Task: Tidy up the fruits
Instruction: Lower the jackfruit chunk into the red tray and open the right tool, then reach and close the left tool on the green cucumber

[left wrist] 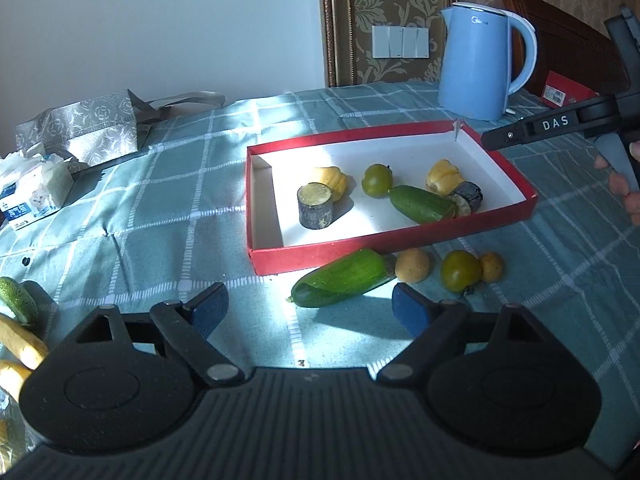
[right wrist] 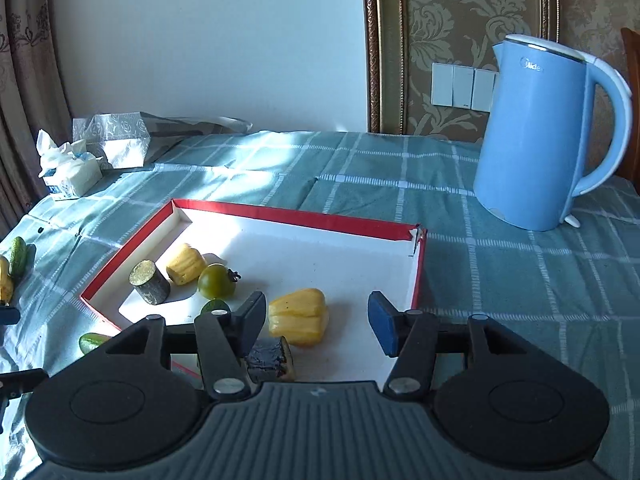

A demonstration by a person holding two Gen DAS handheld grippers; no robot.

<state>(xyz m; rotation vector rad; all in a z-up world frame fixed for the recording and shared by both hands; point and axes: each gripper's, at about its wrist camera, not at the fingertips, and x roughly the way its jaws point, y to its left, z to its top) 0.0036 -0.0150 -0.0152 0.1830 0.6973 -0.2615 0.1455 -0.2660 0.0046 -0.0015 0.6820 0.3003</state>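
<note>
The fruits are lying in two groups: some already inside the red box (left wrist: pixel 392 256), others waiting on the counter (left wrist: pixel 160 200) between the left tool (left wrist: pixel 308 308) and the box's near wall. Just ahead of the left tool, a cucumber (left wrist: pixel 342 284) is resting aslant, its far end close against the box wall; to its right a yellowish round fruit (left wrist: pixel 412 266), a green tomato (left wrist: pixel 460 276) and another small yellow fruit (left wrist: pixel 491 266) are sitting nearly touching one another. The left tool is standing wide, holding nothing.

The right tool (right wrist: pixel 316 316) is hovering over the near right part of the box with its fingers parted and nothing gripped; a yellow jackfruit-like piece (right wrist: pixel 298 316) is lying just beyond and between them, and a dark sugarcane-like chunk (right wrist: pixel 268 360) is sitting beneath its left finger.

Likely trouble: the cucumber is lying crosswise to the left tool, so a closing grip may roll it or push it against the wall and shift the light cardboard box. The round fruits beside it are crowding together, and nudging one would probably send the others rolling along the cloth. The two tools are working near each other and could collide over the box.

Inside the box there are also a second yellow piece (left wrist: pixel 330 182), an upright dark chunk (left wrist: pixel 315 206), a green tomato (left wrist: pixel 377 181) and a small cucumber (left wrist: pixel 422 204). Well beyond the box a blue kettle (left wrist: pixel 476 64) is standing.
</note>
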